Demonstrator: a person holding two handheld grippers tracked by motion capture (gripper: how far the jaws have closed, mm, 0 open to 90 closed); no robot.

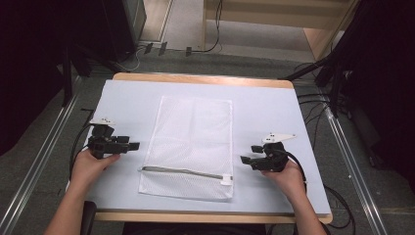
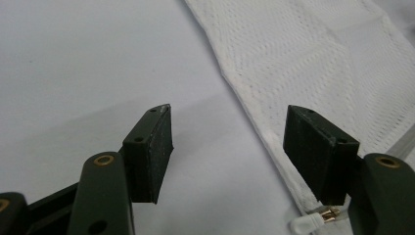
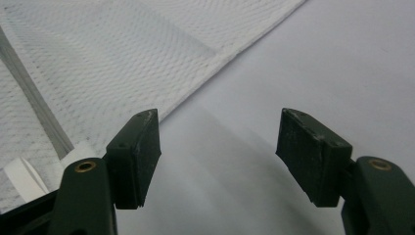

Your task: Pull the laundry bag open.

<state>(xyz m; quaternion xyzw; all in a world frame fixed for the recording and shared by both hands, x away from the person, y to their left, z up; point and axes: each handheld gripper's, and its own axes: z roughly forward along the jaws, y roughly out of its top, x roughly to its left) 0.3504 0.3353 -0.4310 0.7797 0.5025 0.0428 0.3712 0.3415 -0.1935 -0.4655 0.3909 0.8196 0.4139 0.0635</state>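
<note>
A white mesh laundry bag (image 1: pixel 191 142) lies flat in the middle of the table, its grey zipper (image 1: pixel 183 171) running across the near end. My left gripper (image 1: pixel 131 145) rests open just left of the bag, jaws pointing at its left edge. In the left gripper view the bag's hem (image 2: pixel 254 112) runs between the jaws, with nothing held. My right gripper (image 1: pixel 247 156) sits open just right of the bag, pointing at its right edge. The right gripper view has the bag (image 3: pixel 122 58) to the left and a white zipper tab (image 3: pixel 22 178) at the lower left.
A pale blue sheet (image 1: pixel 274 112) covers the table, whose wooden edge (image 1: pixel 205 78) shows at the far side. Cables (image 1: pixel 318 107) and dark stands crowd the floor on the right. Metal rails (image 1: pixel 39 152) run along both sides of the table.
</note>
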